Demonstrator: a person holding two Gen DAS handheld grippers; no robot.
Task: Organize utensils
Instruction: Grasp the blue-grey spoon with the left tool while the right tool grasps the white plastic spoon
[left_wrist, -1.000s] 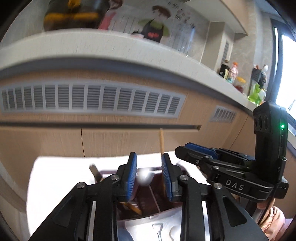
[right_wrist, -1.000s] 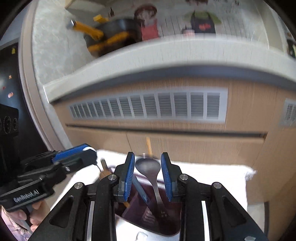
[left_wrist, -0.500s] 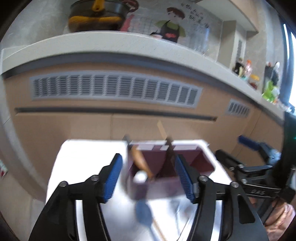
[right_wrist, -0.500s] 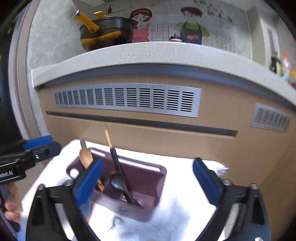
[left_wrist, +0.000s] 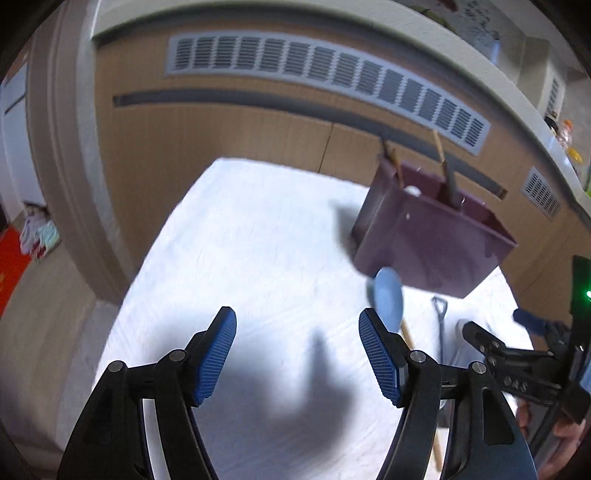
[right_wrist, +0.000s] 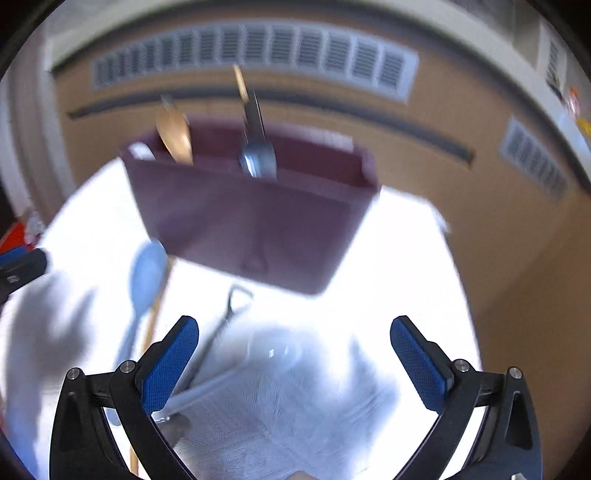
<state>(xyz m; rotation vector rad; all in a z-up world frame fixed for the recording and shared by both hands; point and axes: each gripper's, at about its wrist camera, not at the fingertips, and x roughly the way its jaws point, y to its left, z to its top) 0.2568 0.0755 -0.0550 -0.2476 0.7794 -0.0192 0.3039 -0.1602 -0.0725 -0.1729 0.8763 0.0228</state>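
Observation:
A purple utensil caddy (left_wrist: 432, 243) (right_wrist: 251, 221) stands on the white cloth and holds a wooden spoon (right_wrist: 173, 138), a metal spoon (right_wrist: 258, 158) and a chopstick. In front of it lie a blue spoon (left_wrist: 386, 295) (right_wrist: 146, 277), a dark thin utensil (left_wrist: 440, 325) (right_wrist: 225, 325) and a clear spoon (right_wrist: 273, 349). My left gripper (left_wrist: 297, 354) is open and empty, to the left of the caddy. My right gripper (right_wrist: 295, 365) is wide open and empty, above the loose utensils. It also shows in the left wrist view (left_wrist: 517, 365).
A white cloth (left_wrist: 240, 258) covers the table. Wooden cabinet fronts (left_wrist: 221, 140) with a grey vent grille (left_wrist: 332, 81) stand close behind it. The table's left edge drops off toward the floor.
Both grippers have opened and pulled back from the caddy. The spoons they held now stand in the caddy. Both views have tilted down to the cloth and the loose utensils.

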